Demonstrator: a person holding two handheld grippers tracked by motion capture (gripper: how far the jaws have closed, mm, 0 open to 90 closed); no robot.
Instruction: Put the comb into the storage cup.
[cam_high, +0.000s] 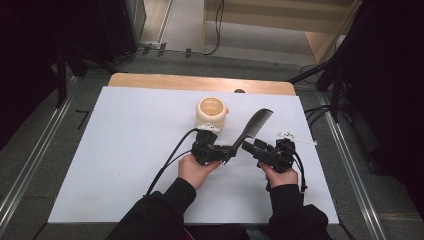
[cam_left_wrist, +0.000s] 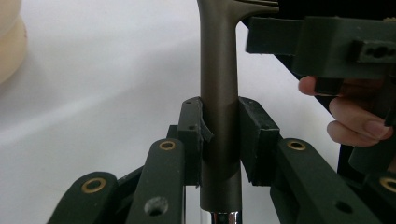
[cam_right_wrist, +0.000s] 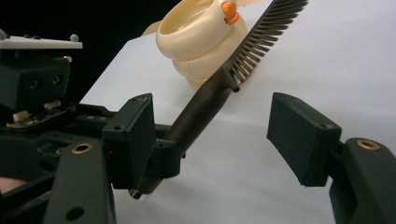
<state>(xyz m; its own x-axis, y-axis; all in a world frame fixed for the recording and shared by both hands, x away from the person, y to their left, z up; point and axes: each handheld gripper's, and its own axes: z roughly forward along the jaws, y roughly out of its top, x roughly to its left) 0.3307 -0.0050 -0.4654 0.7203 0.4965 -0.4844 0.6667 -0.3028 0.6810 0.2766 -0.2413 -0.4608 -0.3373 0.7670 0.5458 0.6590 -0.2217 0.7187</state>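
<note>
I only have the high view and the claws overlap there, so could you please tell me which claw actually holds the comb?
Observer: The left claw is shut on the comb, pads against its handle.
Operator: Thanks. Is the right claw gripping it too?
Observer: No, the right claw is open; the handle passes near one pad, untouched by the other.
Operator: What is on that cream holder?
Observer: The cream holder looks like stacked rings with a small orange beak-like nub.

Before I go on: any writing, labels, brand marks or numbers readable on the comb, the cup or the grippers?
None can be read. The dark metal comb, the cream ribbed cup with an orange beak, the left gripper and the right gripper show no text in any view.
</note>
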